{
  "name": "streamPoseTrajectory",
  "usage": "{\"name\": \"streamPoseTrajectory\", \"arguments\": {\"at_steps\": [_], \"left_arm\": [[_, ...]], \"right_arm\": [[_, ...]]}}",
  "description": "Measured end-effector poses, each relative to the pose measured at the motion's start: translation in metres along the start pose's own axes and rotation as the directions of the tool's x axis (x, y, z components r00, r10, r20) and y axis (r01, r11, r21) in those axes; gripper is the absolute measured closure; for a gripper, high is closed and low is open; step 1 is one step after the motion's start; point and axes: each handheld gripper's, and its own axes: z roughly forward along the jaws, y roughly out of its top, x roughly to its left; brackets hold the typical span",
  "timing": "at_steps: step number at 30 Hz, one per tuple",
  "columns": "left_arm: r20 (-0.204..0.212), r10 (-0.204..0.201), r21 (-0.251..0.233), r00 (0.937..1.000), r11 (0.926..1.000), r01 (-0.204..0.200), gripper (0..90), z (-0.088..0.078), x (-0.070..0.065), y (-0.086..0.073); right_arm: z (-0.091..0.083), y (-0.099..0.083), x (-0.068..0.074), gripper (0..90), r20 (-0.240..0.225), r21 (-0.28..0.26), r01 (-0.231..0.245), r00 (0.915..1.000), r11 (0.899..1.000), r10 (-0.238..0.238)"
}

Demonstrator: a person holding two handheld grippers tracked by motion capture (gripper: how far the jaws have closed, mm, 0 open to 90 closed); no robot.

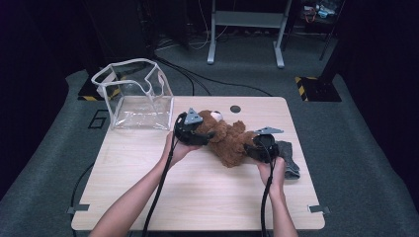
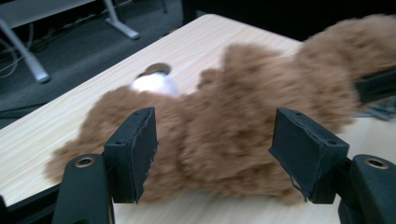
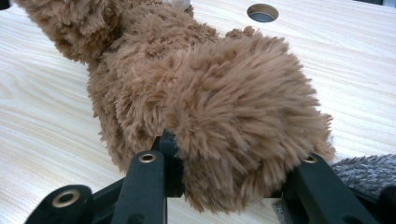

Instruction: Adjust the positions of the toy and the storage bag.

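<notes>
Between the right gripper's (image 3: 229, 186) two black jaws sits a thick lobe of the brown plush bear (image 3: 196, 93), its fur bulging over both jaw arms, so that gripper is clamped on the toy's lower end. Just off that gripper's right jaw lies a grey fuzzy cloth (image 3: 369, 172), touching the table (image 3: 42, 121). Further along the bear, the left gripper (image 2: 212, 149) has its jaws standing wide, the fabric-faced pads (image 2: 140, 149) either side of the bear's middle with clear gaps to the fur; it grips nothing. Beyond those open jaws the bear's white muzzle (image 2: 156, 84) shows, and past it a round hole (image 2: 154, 69) in the tabletop. Farthest off, beyond the left gripper, a clear plastic bag (image 1: 136, 96) with white trim stands open on the table's far corner.
</notes>
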Motion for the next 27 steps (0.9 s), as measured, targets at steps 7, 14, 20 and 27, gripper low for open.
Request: {"name": "streamPoseTrajectory", "arguments": {"at_steps": [7, 14, 20, 27], "left_arm": [[-0.003, 0.020, 0.022, 0.9998, 0.9996, -0.019, 29.2, 0.019, -0.019, 0.011], [-0.036, 0.020, 0.051, 0.9991, 0.9985, -0.018, 71.2, 0.035, -0.007, -0.010], [-0.058, -0.053, 0.043, 0.9969, 0.9975, 0.056, 72.8, 0.025, 0.016, -0.030], [-0.067, -0.097, 0.064, 0.9931, 0.9928, 0.101, 74.7, 0.019, 0.031, -0.055]], "right_arm": [[0.000, -0.001, 0.000, 60.5, -0.012, 0.009, 0.001, 0.9999, 1.000, -0.001], [-0.008, -0.008, -0.009, 30.6, -0.038, 0.010, -0.046, 0.9982, 0.999, 0.046], [-0.022, -0.016, -0.021, 16.8, -0.067, -0.036, -0.046, 0.9968, 0.998, 0.043], [-0.029, -0.028, -0.040, 14.2, -0.115, -0.065, -0.123, 0.9867, 0.990, 0.115]]}}
